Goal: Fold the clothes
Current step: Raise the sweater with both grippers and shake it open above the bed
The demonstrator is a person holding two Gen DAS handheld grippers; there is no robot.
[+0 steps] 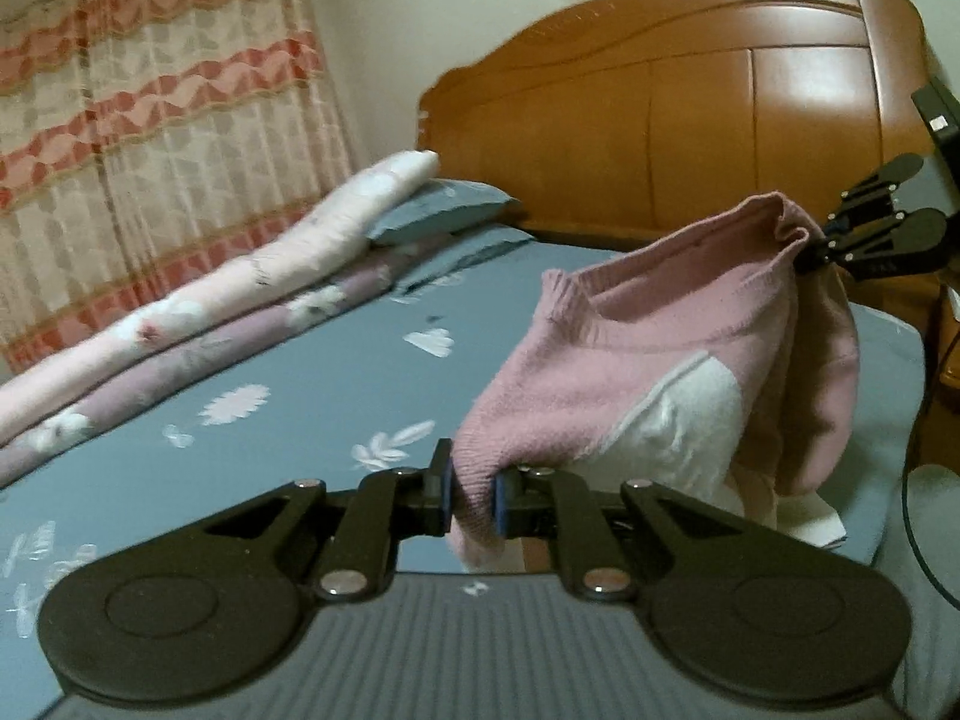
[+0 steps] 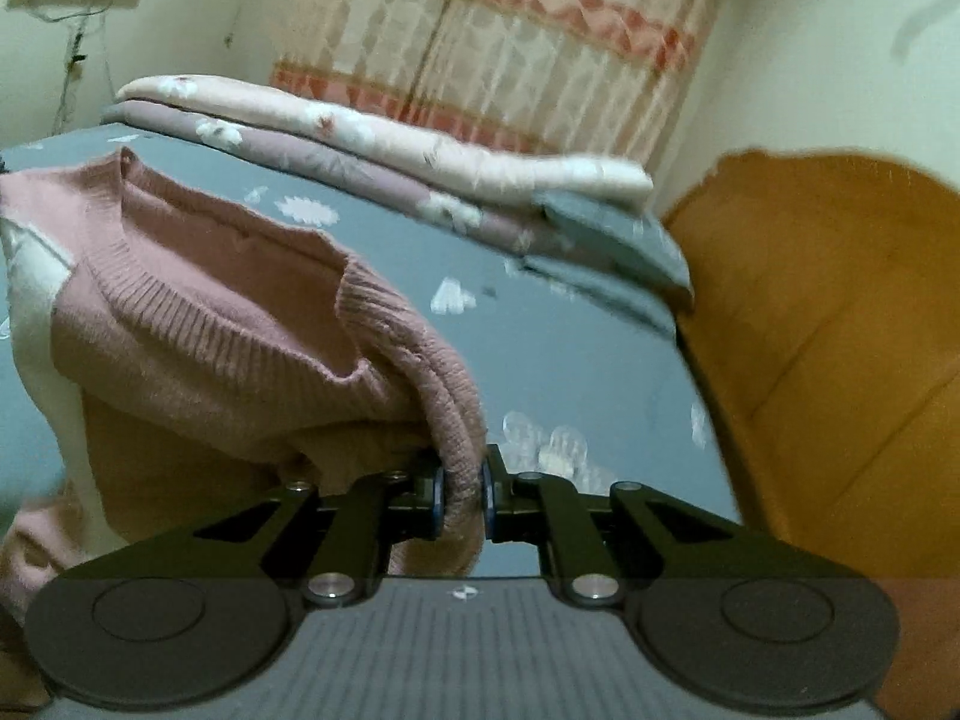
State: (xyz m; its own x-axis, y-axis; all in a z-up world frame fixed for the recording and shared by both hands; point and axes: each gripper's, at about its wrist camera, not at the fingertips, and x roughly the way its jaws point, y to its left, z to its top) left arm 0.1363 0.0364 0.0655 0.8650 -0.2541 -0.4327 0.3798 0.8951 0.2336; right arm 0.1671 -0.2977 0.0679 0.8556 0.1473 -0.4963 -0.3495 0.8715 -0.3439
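A home bedroom: a bed (image 1: 312, 372) with a blue-grey sheet printed with white flowers, a curved glossy wooden headboard (image 1: 690, 108) at its end, folded floral quilts (image 2: 384, 138) and a pillow (image 1: 438, 210) stacked along one side, and a patterned pink-and-cream curtain (image 1: 150, 114) hanging behind them against plain walls

I count one pink-and-white sweater (image 1: 654, 360), one only. Two tongs are mine: my left tongs (image 1: 474, 501) and my right tongs (image 2: 463, 495), each clamped on that knit. One bed (image 1: 312, 396), one wooden headboard (image 1: 690, 120), two folded quilts (image 1: 198, 312) stacked, one grey pillow (image 1: 438, 210), one curtain (image 1: 150, 120).
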